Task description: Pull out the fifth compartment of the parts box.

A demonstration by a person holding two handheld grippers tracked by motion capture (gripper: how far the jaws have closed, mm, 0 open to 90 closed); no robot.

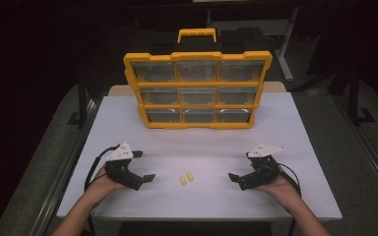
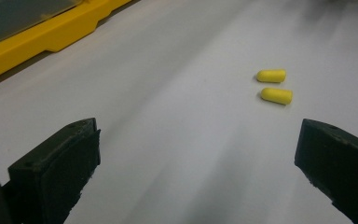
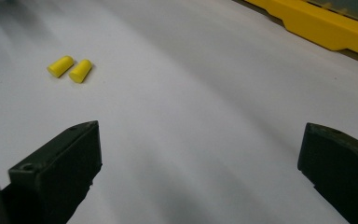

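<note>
I am holding my left gripper (image 1: 145, 166) and right gripper (image 1: 239, 167) gaping wide, empty — the two small yellow foam earplugs (image 1: 186, 178) are lying between them, well in front of the yellow-framed plastic drawer organiser (image 1: 197, 90); light, squashy, probably best pinched mid-body.

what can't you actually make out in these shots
- Drawer contents of the yellow organizer: high view, the clear drawer fronts are dim and too small to tell whether anything is inside.
- Organizer in both gripper views: cut off by the top edge, just its yellow base shows.
- The two yellow earplugs: high view, too small to tell whether they touch.
- Far table end: both gripper views, blurred.
</note>
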